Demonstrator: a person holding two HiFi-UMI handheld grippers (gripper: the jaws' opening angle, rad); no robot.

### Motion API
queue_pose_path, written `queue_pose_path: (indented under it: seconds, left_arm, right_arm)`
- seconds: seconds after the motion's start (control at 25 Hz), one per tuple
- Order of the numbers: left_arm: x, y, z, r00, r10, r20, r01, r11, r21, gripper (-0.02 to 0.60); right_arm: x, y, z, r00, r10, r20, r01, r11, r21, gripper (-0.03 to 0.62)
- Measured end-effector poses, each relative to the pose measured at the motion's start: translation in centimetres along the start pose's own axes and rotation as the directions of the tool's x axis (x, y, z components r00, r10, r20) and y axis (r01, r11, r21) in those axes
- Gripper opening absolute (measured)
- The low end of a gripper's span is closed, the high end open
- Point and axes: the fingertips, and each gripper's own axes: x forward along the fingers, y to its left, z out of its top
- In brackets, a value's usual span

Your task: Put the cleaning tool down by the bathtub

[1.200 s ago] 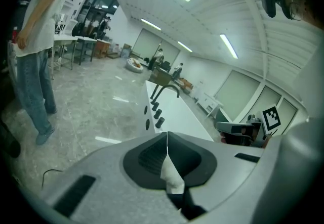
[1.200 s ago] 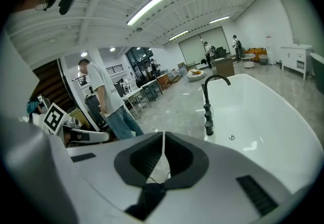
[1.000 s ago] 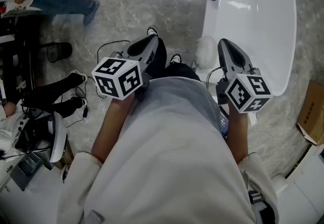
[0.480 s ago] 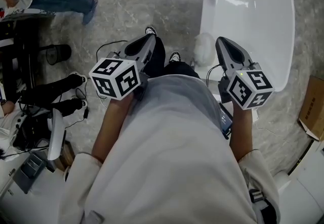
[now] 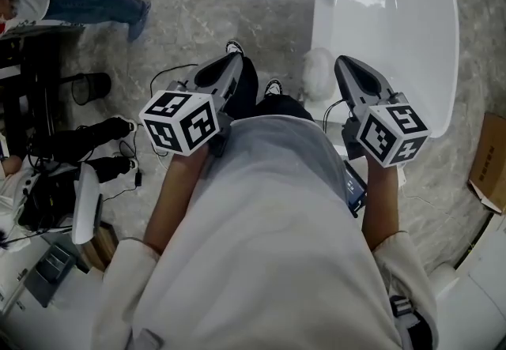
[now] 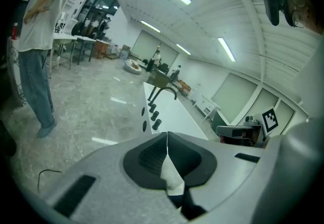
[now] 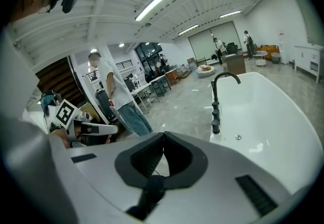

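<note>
Right gripper view shows the bathtub faucet [image 7: 214, 94]; head view crops it.

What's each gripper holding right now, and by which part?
Nothing: the left gripper and right gripper are both shut and empty. A white fluffy thing, likely the cleaning tool, lies on the floor beside the bathtub.

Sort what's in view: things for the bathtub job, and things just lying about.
Job: bathtub; fluffy white cleaning tool on the floor beside it; left gripper and right gripper, both shut, empty.
Lying about: wire bin; cardboard box.
</note>
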Motion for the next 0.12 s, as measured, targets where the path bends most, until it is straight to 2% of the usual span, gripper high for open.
queue_pose_path:
  seconds: [0.12]
  left_arm:
    - [0.21, 0.12, -0.09, 1.000, -0.003, -0.003, 0.003, 1.000, -0.004, 0.009]
  right_arm:
    - [0.23, -0.12, -0.05, 1.000, 0.001, 0.004, -0.001, 1.000, 0.003, 0.012]
